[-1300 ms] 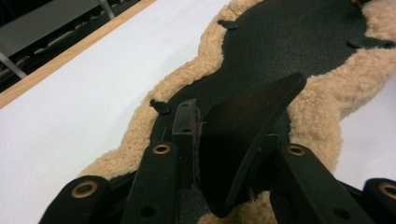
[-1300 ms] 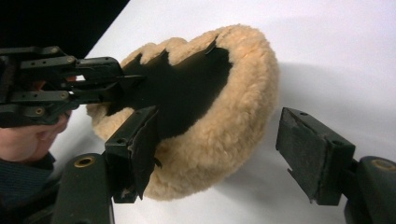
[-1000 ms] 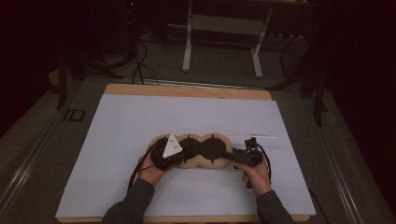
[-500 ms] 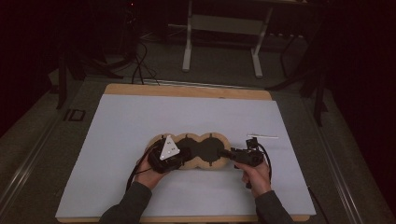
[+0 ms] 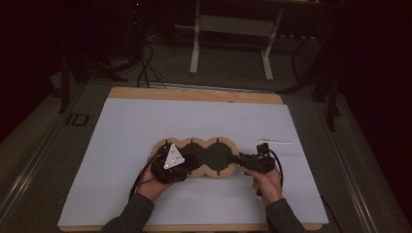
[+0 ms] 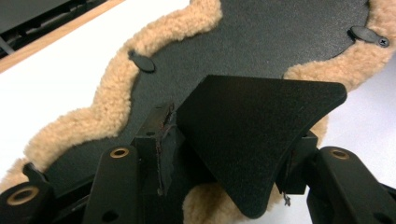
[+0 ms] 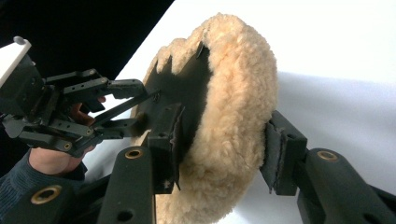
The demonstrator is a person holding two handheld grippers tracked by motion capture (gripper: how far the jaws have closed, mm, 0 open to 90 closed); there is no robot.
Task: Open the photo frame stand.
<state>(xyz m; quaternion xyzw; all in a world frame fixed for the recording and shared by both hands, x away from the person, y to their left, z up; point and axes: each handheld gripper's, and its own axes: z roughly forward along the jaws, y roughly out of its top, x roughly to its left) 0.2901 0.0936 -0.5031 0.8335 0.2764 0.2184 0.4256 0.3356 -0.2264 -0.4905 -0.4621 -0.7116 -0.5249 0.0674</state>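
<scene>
The fleece-edged frame (image 5: 206,156), a three-lobed piece with a tan woolly border and dark backing, lay on the white sheet of the table (image 5: 121,145), near the person's edge and roughly in the middle, where it had been a second before. The left hand-held gripper (image 5: 187,162) sat over its left lobe, closer in over the backing than a second earlier. In the left gripper view a black backing flap (image 6: 252,135) stood up between the jaws; the jaws had just been opening, and I could not tell whether the pads pressed on that flap. The right hand-held gripper (image 5: 238,160) was at the frame's right end, in the same spot as before. Its jaws had just been closing, and in the right gripper view the woolly rim (image 7: 233,116) lay between them: the left pad met the dark backing, while the right pad stood a little clear of the fleece, so the jaws were apart and not clamped. A small white stick (image 5: 274,141) lay just beyond the right hand (image 5: 266,182), unmoved.
</scene>
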